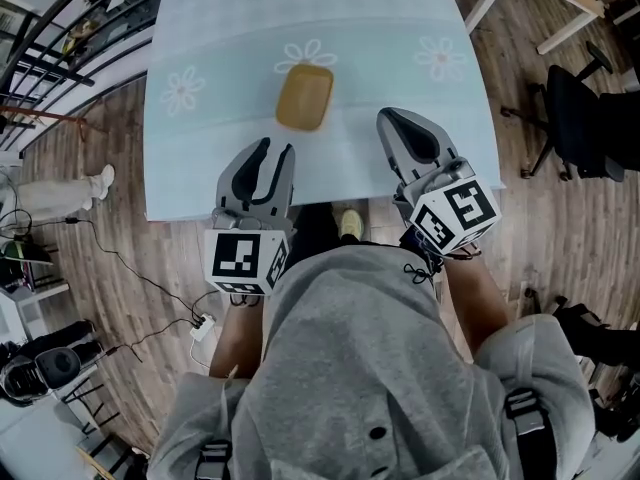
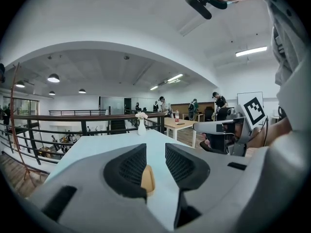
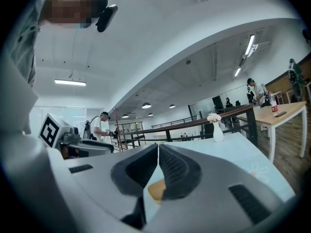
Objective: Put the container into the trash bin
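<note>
Head view: a wooden floor (image 1: 95, 258) with a thin cable is seen at the left edge of the frame, and beside it a tabletop (image 1: 220, 28) covered with a pale blue cloth with white flower prints fills the upper middle. The container (image 1: 304, 98), a shallow amber-yellow piece with rounded corners, is laid flat on the cloth near the centre of the frame, close to the tabletop's lower edge. It is touched by neither gripper.

The left gripper (image 1: 275, 151) is held at the lower edge of the tabletop, just below and slightly left of the container. In the left gripper view its jaws are seen standing apart with a clear gap, nothing is pressed by them, and the container (image 2: 147, 178) is visible on the cloth beyond the left jaw. A white vase (image 2: 141, 125) with flowers is seen at the far end of the tabletop.

The right gripper (image 1: 395, 120) is held lower right of the container, well apart from it. In the right gripper view its jaws are brought together at the tips, with nothing clamped between them; the container (image 3: 155, 191) is seen low in the frame under the jaws.

A black office chair (image 1: 575, 118) is placed on the floor at the right edge of the head view.
</note>
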Demonstrator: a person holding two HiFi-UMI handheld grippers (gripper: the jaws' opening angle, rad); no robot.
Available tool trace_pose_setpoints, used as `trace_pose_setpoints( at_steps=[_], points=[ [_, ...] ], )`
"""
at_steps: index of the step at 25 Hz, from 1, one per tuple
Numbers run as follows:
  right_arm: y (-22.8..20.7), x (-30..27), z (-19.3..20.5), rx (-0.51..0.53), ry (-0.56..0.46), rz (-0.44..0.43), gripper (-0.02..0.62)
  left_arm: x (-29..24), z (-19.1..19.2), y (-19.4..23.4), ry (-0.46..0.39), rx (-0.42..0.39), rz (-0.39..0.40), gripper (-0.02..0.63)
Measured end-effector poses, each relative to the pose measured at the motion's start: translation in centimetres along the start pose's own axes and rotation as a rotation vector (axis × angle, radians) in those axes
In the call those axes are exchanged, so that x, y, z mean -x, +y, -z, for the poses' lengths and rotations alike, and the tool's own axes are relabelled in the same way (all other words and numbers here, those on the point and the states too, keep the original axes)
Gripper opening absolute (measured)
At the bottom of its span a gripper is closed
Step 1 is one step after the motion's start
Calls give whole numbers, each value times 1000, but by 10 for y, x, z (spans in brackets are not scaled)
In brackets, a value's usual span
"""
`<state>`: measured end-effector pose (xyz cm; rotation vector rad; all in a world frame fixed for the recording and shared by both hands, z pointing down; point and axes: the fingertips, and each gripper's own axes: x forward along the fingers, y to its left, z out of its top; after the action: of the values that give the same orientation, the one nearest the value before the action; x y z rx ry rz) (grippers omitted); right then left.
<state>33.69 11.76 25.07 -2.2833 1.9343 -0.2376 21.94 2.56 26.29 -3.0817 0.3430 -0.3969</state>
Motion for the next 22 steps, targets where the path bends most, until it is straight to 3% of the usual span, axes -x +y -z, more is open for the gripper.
trace_pose_setpoints(
  at_steps=[11,22],
  points=[
    [-19,-16,9,-2,40,33,31,-40,31,16,99,12,32,160],
    [-45,-35,27,-40,101,80,31,-84,71,11,233,33,142,192]
  ],
)
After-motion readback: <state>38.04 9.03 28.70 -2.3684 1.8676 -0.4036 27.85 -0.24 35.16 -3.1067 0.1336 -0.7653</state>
